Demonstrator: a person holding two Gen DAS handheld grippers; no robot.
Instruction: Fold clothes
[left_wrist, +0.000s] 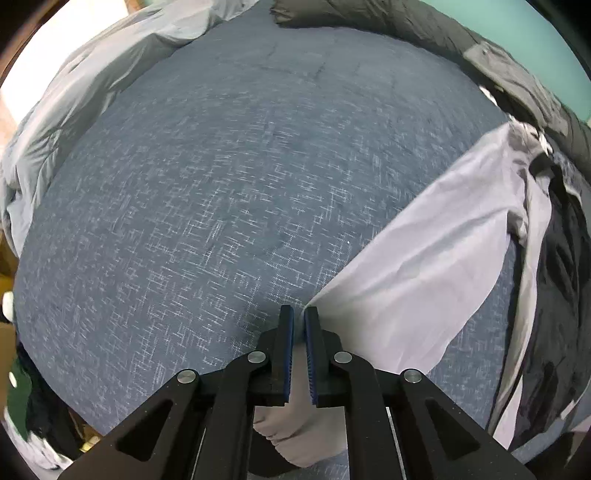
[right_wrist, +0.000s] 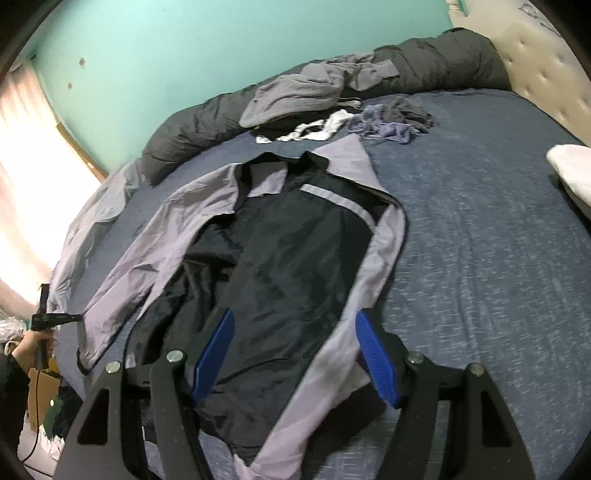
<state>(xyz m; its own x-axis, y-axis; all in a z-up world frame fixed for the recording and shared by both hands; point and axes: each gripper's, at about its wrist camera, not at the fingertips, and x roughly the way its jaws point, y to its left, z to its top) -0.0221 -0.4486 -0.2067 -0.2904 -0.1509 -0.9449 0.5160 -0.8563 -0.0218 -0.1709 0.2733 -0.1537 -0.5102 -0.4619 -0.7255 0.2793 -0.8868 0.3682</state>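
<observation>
Glossy black-and-lilac jacket (right_wrist: 295, 266), sleeve (left_wrist: 424, 258) pinched, heathered blue bedspread (left_wrist: 221, 184)

Black tool (right_wrist: 295, 354), blue ribbed pads (right_wrist: 376, 363), silver screws (right_wrist: 414, 357)

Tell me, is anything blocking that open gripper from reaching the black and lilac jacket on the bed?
Nothing visible does. The right gripper hangs open just over the jacket, which lies spread on the blue bedspread. The left gripper is pinched on the sleeve.
</observation>
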